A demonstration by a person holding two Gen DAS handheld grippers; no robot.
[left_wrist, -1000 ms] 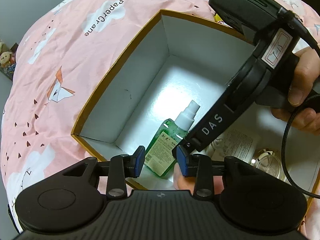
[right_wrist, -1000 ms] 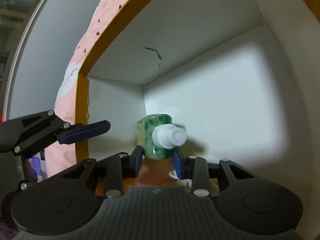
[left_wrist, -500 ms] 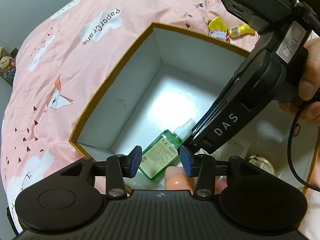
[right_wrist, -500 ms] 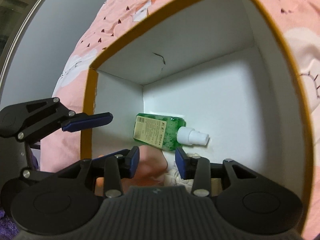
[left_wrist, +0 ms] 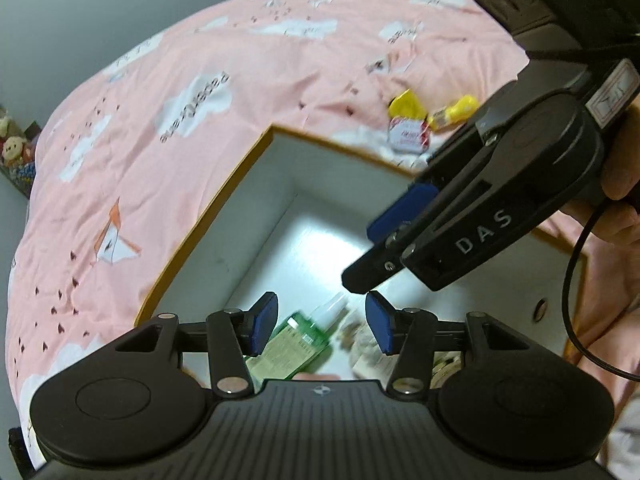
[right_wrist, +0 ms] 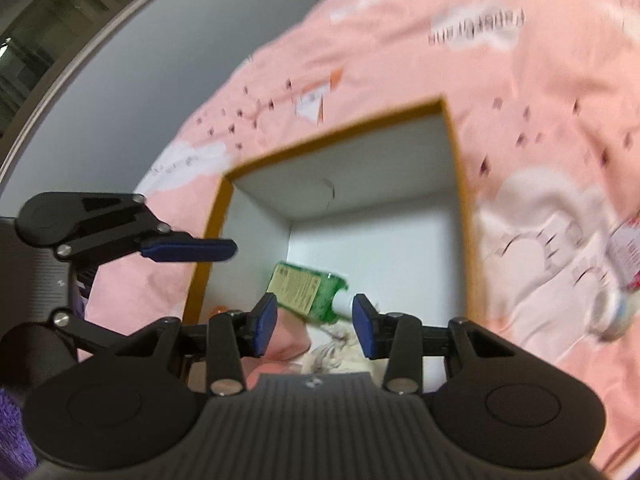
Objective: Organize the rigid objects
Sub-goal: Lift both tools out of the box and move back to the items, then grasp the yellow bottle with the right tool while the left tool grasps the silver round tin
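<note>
A pink bedspread (left_wrist: 192, 128) printed with white clouds and paper cranes fills most of both views, and sunk into it sits an open box (left_wrist: 256, 208) with white walls and a mustard-brown rim (right_wrist: 456, 168). The right gripper (right_wrist: 314, 322) hangs above the box mouth, angled down into it, its blue-padded jaws standing apart with nothing between them; in the left wrist view its black body marked "DAS" reaches in from the upper right, a hand (left_wrist: 620, 184) wrapped around its handle. The left gripper (left_wrist: 322, 322) hovers over the box's near edge, jaws likewise spread and empty. On the box floor lies a green spray bottle (left_wrist: 298, 340), flat on its side, label up, white nozzle (right_wrist: 343, 303) pointing away from the corner. Yellow-wrapped snacks (left_wrist: 432, 120) lie on the bedspread beyond the box.
</note>
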